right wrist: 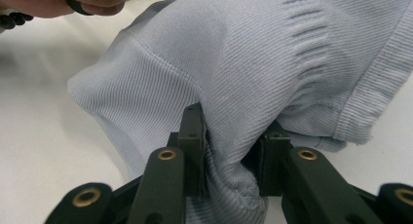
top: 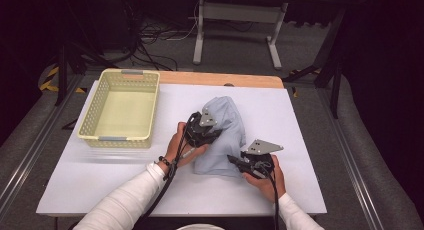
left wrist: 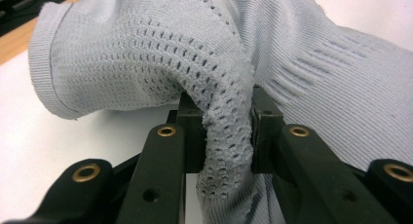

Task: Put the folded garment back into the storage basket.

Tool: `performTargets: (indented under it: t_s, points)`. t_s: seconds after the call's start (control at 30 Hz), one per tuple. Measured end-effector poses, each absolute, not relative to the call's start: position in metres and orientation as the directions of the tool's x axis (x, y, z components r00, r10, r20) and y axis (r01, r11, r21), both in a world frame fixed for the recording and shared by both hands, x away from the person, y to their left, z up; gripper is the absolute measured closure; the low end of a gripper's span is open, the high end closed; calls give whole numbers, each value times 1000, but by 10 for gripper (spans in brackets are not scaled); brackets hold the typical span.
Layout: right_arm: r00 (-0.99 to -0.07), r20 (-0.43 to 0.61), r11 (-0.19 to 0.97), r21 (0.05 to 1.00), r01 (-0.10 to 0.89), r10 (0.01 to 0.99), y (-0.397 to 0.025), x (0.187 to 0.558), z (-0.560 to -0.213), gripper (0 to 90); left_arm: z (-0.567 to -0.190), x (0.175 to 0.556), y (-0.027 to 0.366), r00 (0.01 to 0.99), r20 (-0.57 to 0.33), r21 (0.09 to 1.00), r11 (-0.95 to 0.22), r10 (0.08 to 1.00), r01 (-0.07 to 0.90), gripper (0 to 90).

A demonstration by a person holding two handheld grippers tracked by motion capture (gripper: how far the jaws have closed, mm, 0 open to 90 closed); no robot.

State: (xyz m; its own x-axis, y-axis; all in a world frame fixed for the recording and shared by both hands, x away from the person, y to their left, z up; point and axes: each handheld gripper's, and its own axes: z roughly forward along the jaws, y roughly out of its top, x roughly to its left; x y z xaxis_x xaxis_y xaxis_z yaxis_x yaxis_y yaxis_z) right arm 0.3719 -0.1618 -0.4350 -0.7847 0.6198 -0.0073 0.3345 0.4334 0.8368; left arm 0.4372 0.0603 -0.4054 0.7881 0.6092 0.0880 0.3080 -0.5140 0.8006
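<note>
White tabletop (top: 300, 140), dark room behind. Left tool (left wrist: 228, 136) clamped on a ridge of pale blue knit garment (top: 222, 135) at frame centre; right tool (right wrist: 229, 151) pinches its lower edge. Soft, light, limp, stretchy: grip hems. Basket (top: 120, 107) upper left.

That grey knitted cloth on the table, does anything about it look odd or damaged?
No damage shows. The grey knitted garment is just bunched in a heap, not flat, because the left gripper and right gripper each pinch a fold of it. The yellow basket sits apart.
</note>
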Motion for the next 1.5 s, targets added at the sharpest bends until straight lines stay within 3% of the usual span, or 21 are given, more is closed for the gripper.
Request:
performTargets:
  t_s: [0.93, 1.5]
  points:
    - [-777, -32, 378, 885, 270, 629, -154, 386, -404, 709, -365, 449, 61, 760, 199, 793, -557, 619, 246, 728]
    - [-801, -58, 381, 898, 218, 595, -126, 405, -387, 710, -348, 459, 89, 721, 230, 794, -554, 654, 250, 729]
